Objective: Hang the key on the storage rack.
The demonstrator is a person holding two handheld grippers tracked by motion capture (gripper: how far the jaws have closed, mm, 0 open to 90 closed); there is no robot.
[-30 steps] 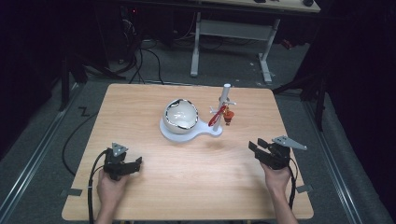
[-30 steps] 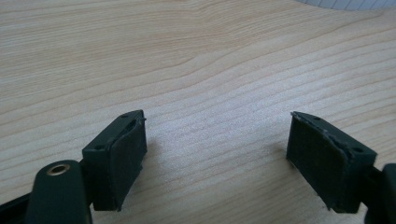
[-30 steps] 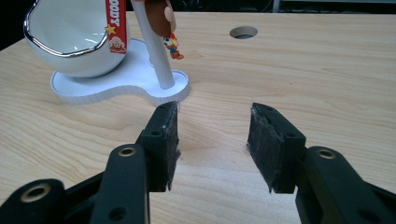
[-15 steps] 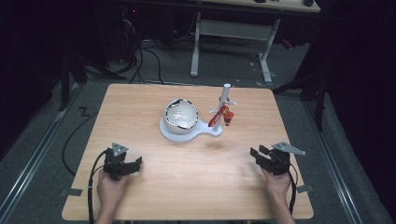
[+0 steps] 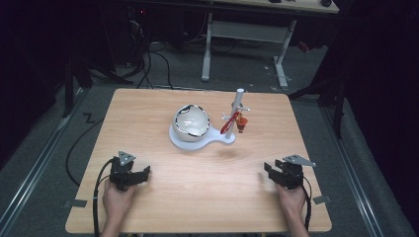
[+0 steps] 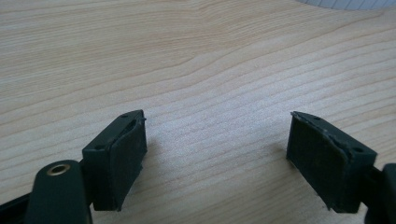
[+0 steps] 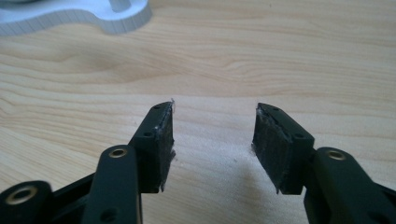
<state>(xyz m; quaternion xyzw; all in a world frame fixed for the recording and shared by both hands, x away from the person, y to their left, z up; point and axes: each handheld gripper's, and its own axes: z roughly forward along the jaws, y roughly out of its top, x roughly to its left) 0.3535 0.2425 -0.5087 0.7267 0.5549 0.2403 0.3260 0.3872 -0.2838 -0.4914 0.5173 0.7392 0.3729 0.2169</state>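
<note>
On the pale wooden table, the left gripper rests wide open and empty; the right gripper, empty too, has just been opening.

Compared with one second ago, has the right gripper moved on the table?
Yes. In the high view the right gripper has come toward the near table edge, farther from the white stand. Its jaws have just been opening, with nothing between them.

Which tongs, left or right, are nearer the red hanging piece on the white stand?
Right. The right tongs sit below and right of the red piece; the left tongs lie farther, lower left.
</note>
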